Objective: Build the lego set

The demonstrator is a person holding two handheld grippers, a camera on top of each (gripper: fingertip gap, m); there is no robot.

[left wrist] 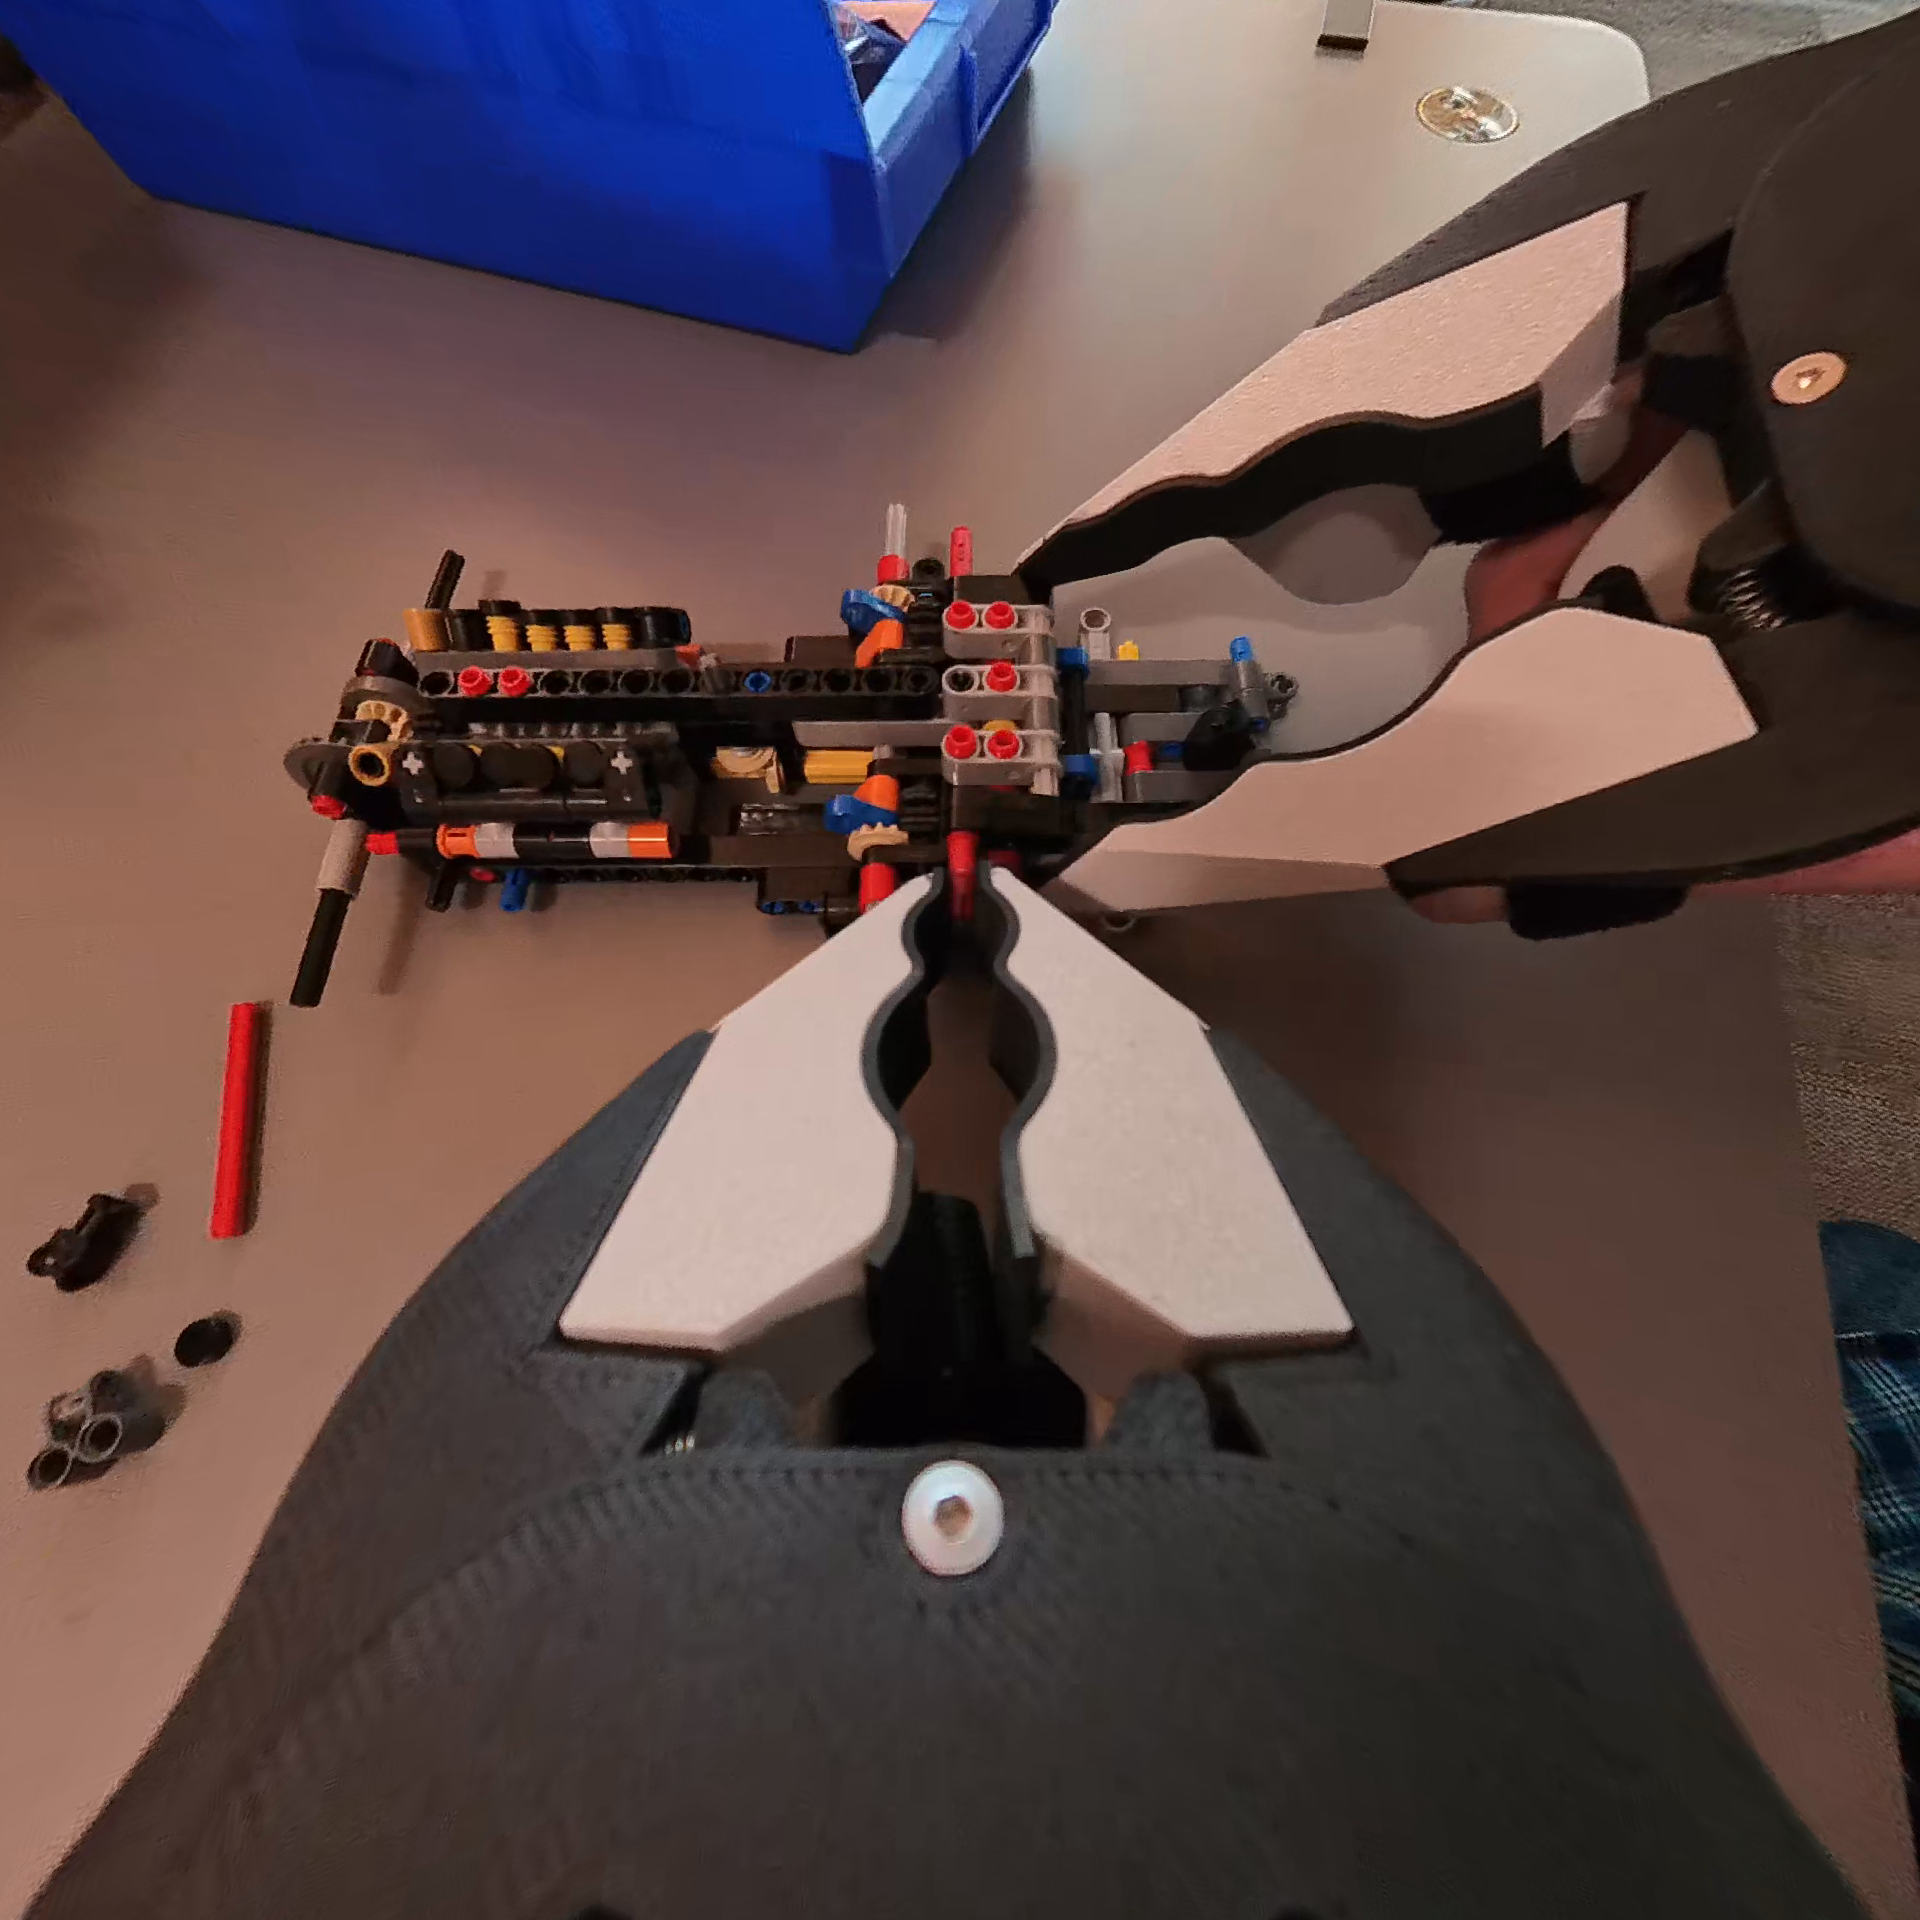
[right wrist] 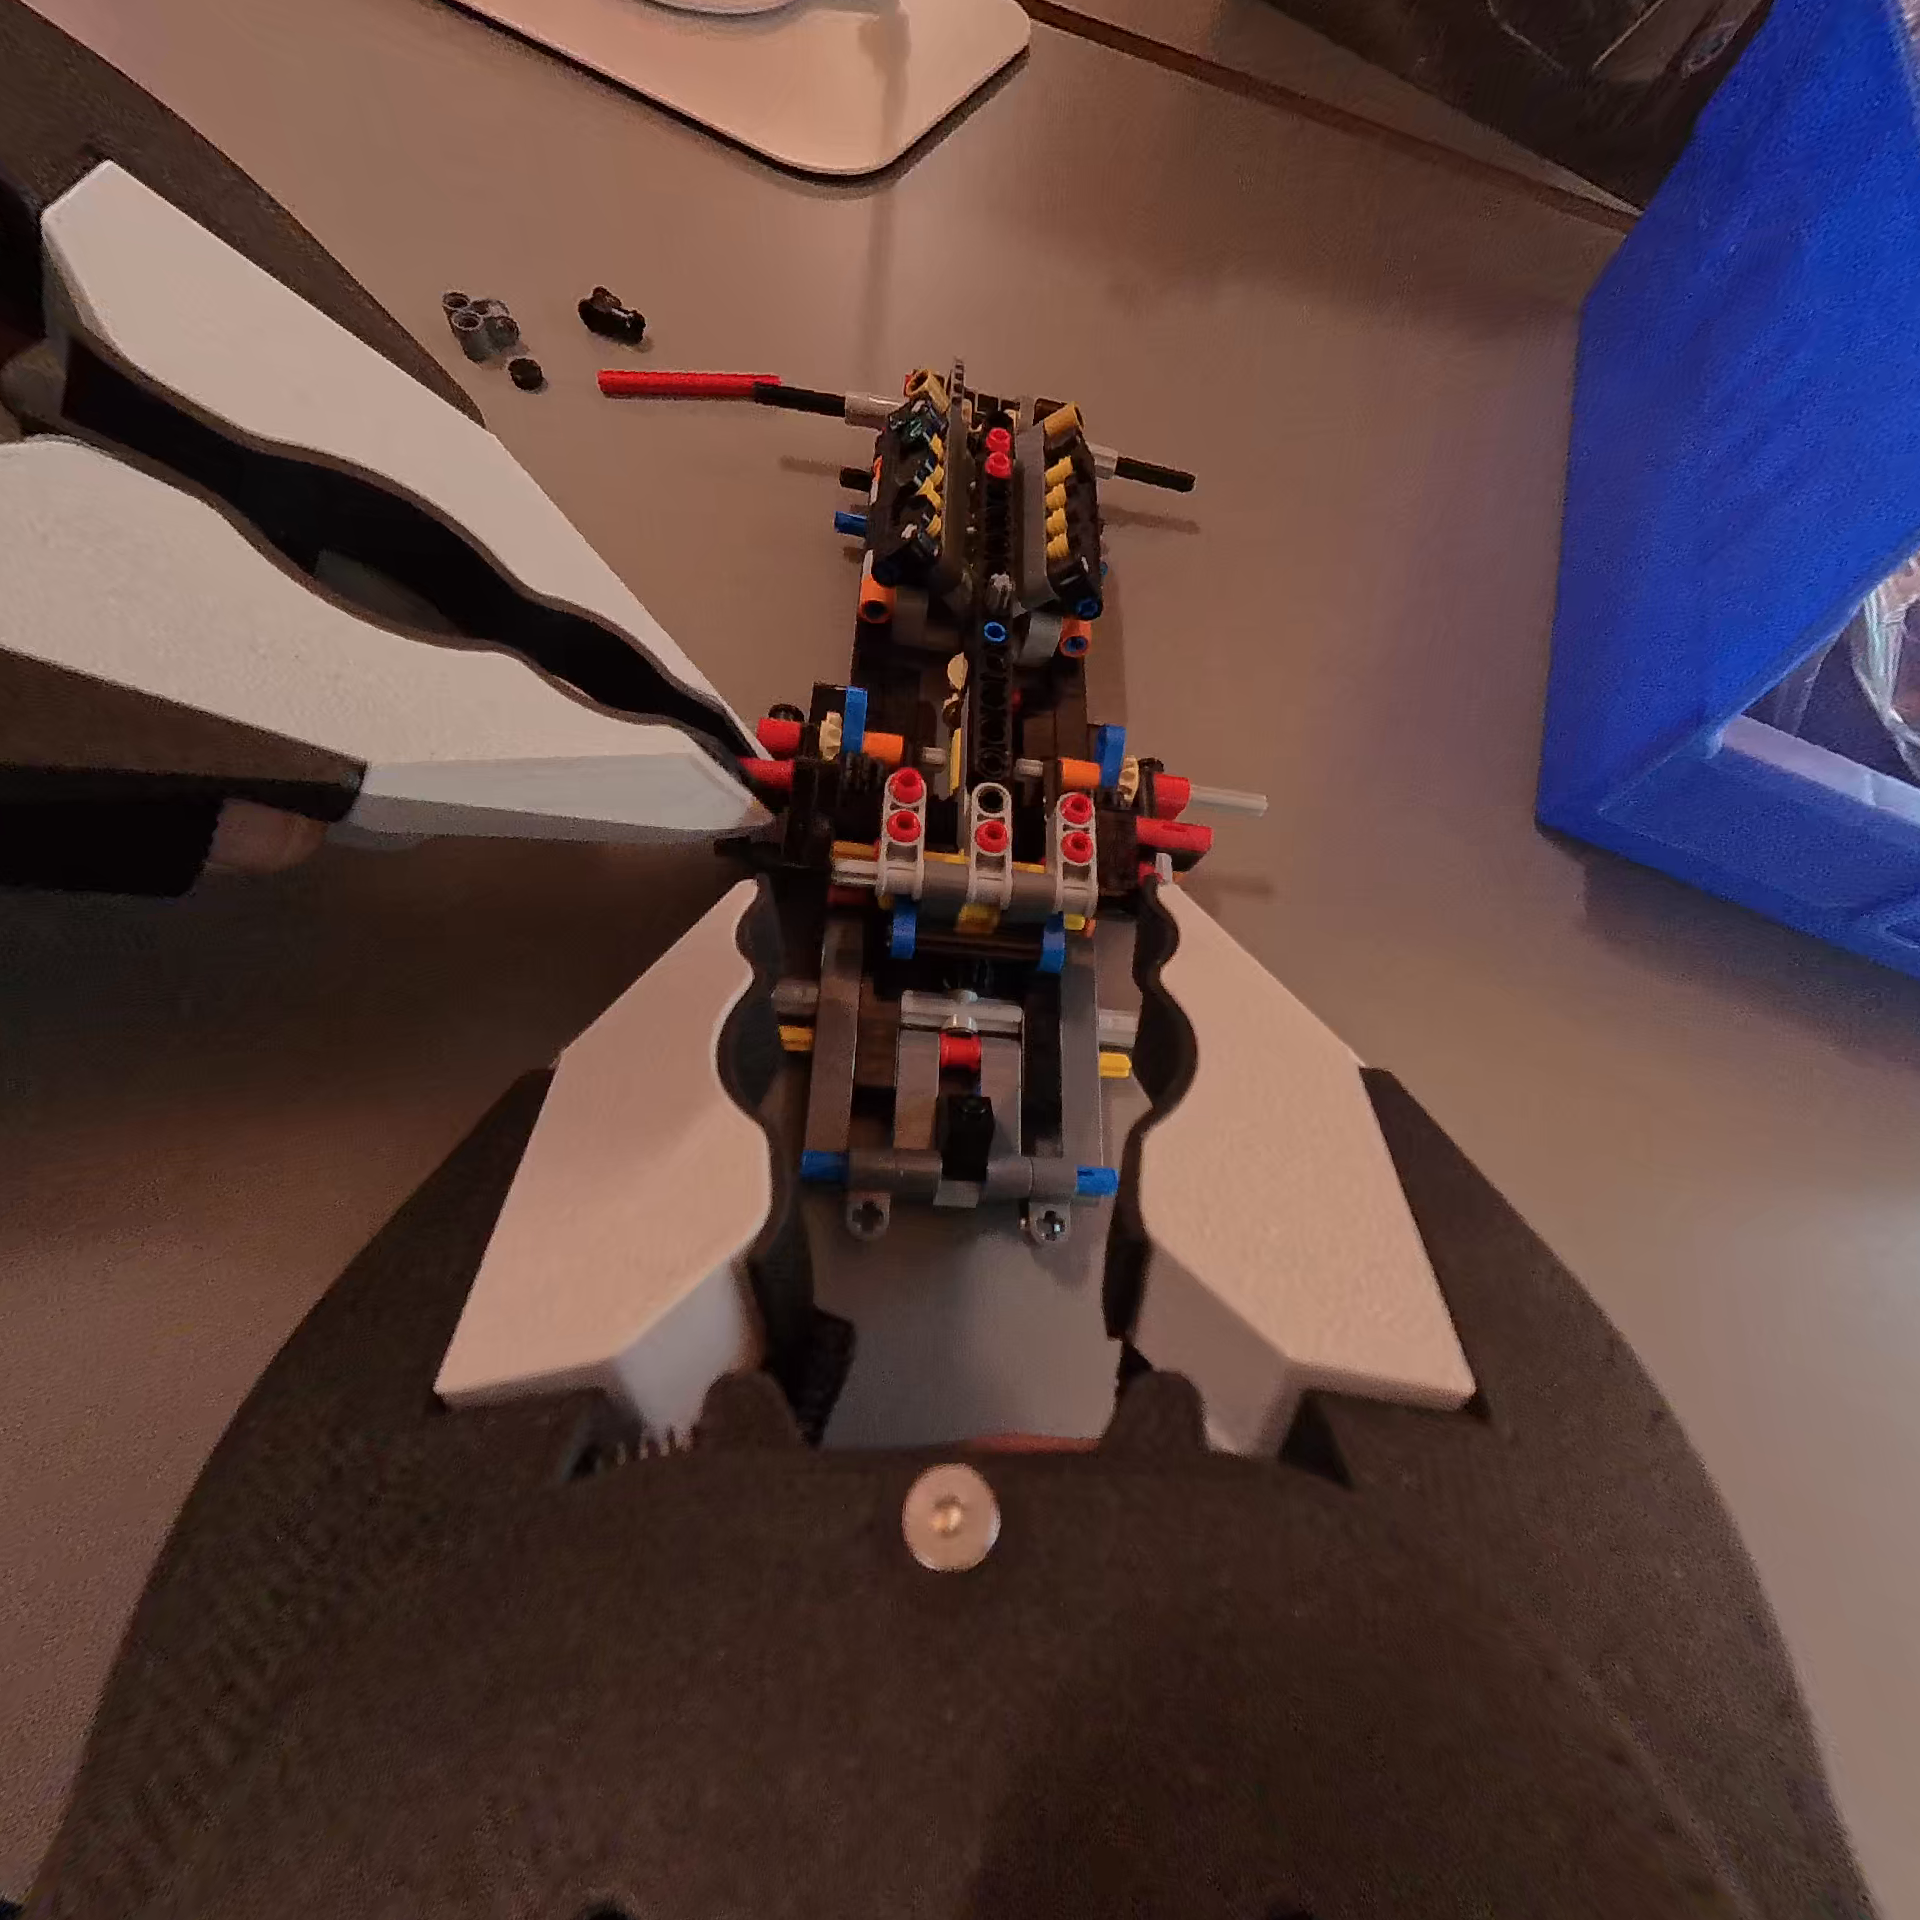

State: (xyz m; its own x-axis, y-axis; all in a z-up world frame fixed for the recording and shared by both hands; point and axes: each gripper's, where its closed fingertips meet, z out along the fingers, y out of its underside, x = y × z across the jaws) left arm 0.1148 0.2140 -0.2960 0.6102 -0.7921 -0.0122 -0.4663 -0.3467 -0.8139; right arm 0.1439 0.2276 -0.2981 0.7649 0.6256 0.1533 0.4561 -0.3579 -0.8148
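A long lego chassis (left wrist: pixel 644 727) of black, grey, red, yellow and blue parts lies on the grey table. It also shows in the right wrist view (right wrist: pixel 987 644). My left gripper (left wrist: pixel 961 894) is shut on a red pin (left wrist: pixel 961 868) that sticks out of the chassis's near side. My right gripper (right wrist: pixel 956 894) is shut on the grey rear end of the chassis (right wrist: pixel 966 1091), with one finger on each side. In the left wrist view the right gripper (left wrist: pixel 1049 717) comes in from the right. In the right wrist view the left gripper (right wrist: pixel 753 784) comes in from the left.
A blue bin (left wrist: pixel 582 156) stands at the back; it also shows in the right wrist view (right wrist: pixel 1756 499). A loose red axle (left wrist: pixel 236 1117), a black connector (left wrist: pixel 88 1236), a black round piece (left wrist: pixel 206 1338) and grey connectors (left wrist: pixel 94 1429) lie at left. A light flat base (right wrist: pixel 831 73) lies behind.
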